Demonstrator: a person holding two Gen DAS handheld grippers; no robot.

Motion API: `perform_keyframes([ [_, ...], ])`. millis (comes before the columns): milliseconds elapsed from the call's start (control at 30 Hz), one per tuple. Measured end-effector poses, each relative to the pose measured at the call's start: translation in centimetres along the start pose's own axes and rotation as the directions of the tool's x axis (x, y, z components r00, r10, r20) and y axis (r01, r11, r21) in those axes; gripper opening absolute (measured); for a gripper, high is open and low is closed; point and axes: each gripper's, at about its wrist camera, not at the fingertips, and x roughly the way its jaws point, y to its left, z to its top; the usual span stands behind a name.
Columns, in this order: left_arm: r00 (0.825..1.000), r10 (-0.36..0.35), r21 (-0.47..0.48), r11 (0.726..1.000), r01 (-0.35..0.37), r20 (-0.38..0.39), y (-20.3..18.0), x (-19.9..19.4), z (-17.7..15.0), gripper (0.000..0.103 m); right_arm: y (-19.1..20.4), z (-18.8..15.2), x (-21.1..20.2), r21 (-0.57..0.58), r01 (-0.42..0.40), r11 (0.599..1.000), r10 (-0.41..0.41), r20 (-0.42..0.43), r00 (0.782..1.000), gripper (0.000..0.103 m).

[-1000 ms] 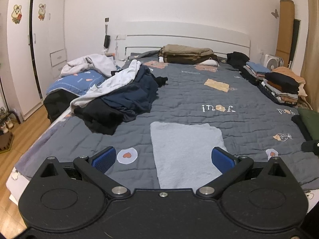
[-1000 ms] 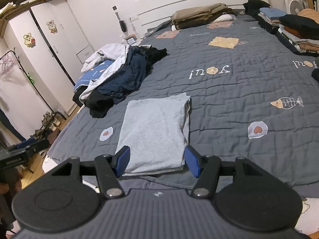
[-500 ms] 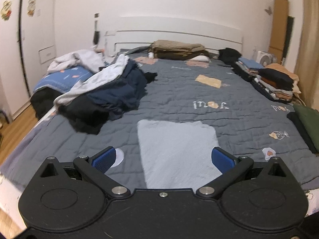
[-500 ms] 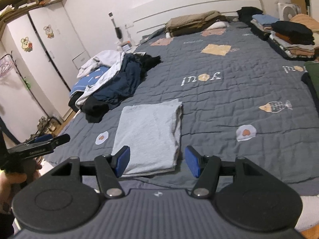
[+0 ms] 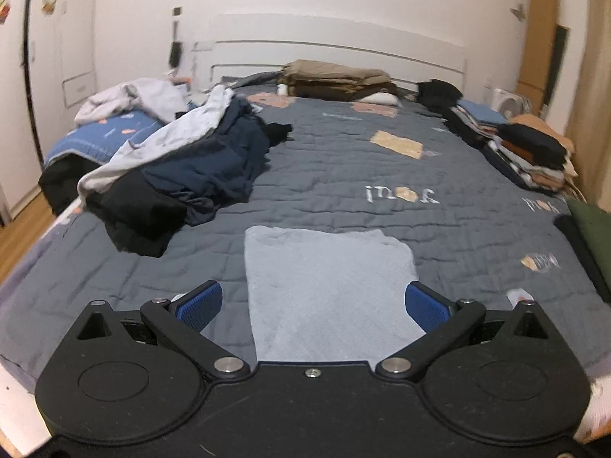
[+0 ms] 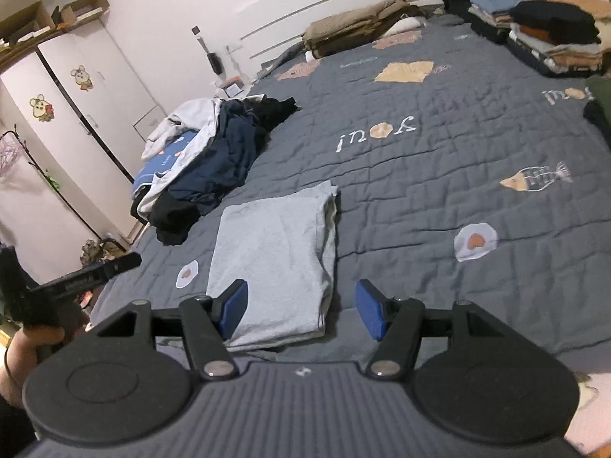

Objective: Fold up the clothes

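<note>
A light grey folded garment [image 5: 328, 290] [image 6: 278, 255] lies flat on the grey quilt near the bed's front edge. My left gripper [image 5: 313, 307] hovers over its near end, jaws wide open, nothing between the blue pads. My right gripper [image 6: 301, 311] hangs open above the garment's near right corner, holding nothing. The left gripper also shows at the left edge of the right wrist view [image 6: 88, 274], held in a hand. A heap of unfolded dark blue, black and white clothes [image 5: 183, 168] [image 6: 214, 160] lies to the left of the garment.
Folded stacks line the right side of the bed [image 5: 530, 149] [image 6: 550, 34], with a green and black pile [image 5: 592, 233] nearer. A tan and brown stack [image 5: 336, 82] sits by the headboard. White wardrobes [image 6: 88, 107] and wooden floor [image 5: 19, 229] are at left.
Both views have closed in on the grey garment, which now looks larger and sits between the fingers. The left gripper has come further into the right wrist view. Neither gripper's jaws visibly changed.
</note>
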Motion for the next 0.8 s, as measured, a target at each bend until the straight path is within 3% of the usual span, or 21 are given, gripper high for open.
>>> perform_keyframes([
  [200, 1.0, -0.002, 0.086, 0.996, 0.004, -0.027, 1.4, 3.7, 1.5, 0.103, -0.5, -0.1, 3.5, 0.006, -0.013, 1.0, 0.013, -0.021, 1.0, 0.062],
  [633, 0.982, -0.157, -0.014, 0.988, 0.156, -0.109, 7.3, 12.9, 1.8, 0.102, -1.7, -0.9, 10.9, 0.085, 0.007, 0.996, 0.003, -0.118, 0.993, 0.062],
  [800, 0.963, -0.228, -0.059, 0.973, 0.221, -0.146, 10.0, 17.5, 2.2, 0.094, -2.5, -1.1, 13.4, 0.13, -0.054, 0.99, 0.072, -0.138, 0.988, 0.062],
])
